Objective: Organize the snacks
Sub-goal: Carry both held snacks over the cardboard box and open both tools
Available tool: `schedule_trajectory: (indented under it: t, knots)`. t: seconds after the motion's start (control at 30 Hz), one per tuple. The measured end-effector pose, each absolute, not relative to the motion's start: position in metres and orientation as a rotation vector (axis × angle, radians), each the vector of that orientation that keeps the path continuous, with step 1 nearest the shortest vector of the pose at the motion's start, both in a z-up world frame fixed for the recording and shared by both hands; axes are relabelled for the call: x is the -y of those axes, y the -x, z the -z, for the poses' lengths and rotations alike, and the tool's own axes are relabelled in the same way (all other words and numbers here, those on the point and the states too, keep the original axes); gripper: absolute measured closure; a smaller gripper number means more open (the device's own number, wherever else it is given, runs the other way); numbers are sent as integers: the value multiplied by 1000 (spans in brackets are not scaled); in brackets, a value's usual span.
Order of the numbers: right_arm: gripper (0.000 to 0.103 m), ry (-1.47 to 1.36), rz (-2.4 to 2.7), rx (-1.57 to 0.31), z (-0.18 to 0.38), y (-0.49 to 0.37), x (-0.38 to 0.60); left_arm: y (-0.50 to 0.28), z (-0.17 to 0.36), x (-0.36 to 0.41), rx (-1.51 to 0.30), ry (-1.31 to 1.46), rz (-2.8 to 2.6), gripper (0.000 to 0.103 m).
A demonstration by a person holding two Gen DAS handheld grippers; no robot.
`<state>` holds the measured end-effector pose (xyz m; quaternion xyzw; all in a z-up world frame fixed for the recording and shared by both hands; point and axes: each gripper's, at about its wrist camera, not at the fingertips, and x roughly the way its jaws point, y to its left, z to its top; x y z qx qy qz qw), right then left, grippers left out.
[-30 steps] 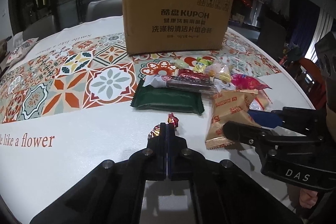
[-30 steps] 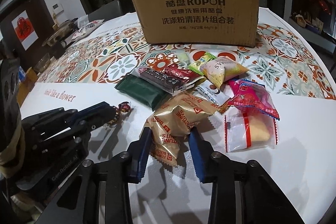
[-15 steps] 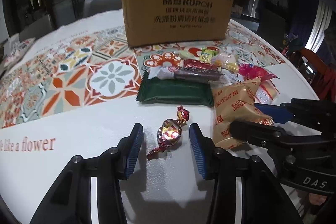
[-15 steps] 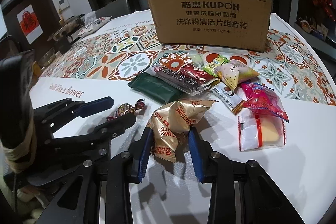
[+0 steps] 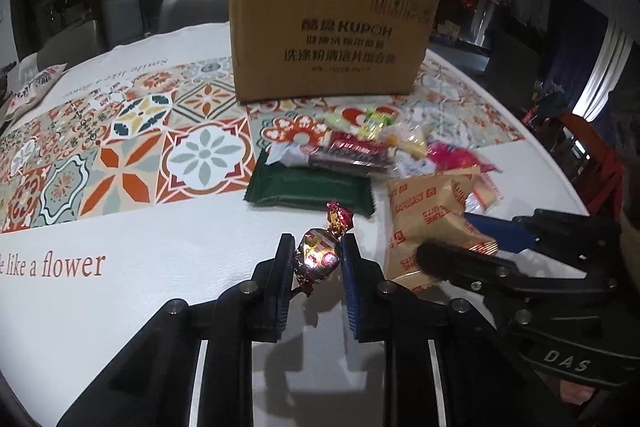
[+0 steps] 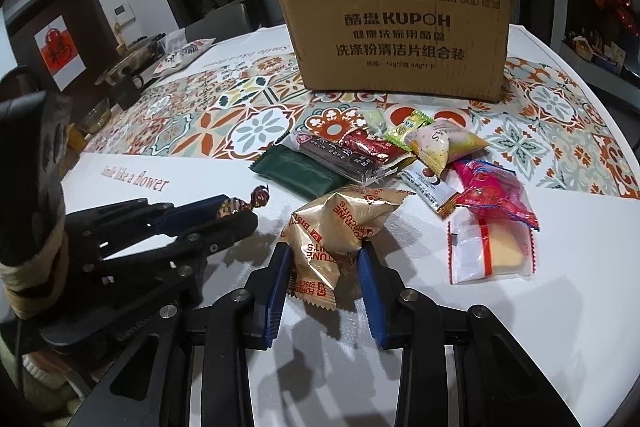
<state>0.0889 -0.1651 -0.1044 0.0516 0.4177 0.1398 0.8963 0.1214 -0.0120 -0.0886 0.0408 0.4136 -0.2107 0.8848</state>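
Left wrist: left tool [image 5: 316,259] pinches foil candy [image 5: 318,255]; right tool [image 6: 324,259] clasps gold packet [image 6: 340,223].

We are in a home dining room: a round tabletop [image 6: 520,307] with a patterned tablecloth [image 6: 248,123], chairs [image 5: 192,11] at its far edge, red balloons [image 6: 616,7] and a red door charm [image 6: 60,55].

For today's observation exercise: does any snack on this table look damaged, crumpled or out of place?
Yes. The gold biscuit packet is crumpled and tilted between the right gripper fingers, away from the snack pile. The foil candy sits apart too, inside the left gripper. Nothing looks spilled.
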Motion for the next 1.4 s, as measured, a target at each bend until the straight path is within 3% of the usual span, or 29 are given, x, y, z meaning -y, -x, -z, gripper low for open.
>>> schedule_trajectory:
  t: [0.7,1.4]
  knots:
    - [69,-87,-262,-611,15,-75,189,-126,-3,27,-707,-57,436,80]
    - [69,-39,-199,-505,-59,-164,207,-220,-78,40,-651,-111,437,80]
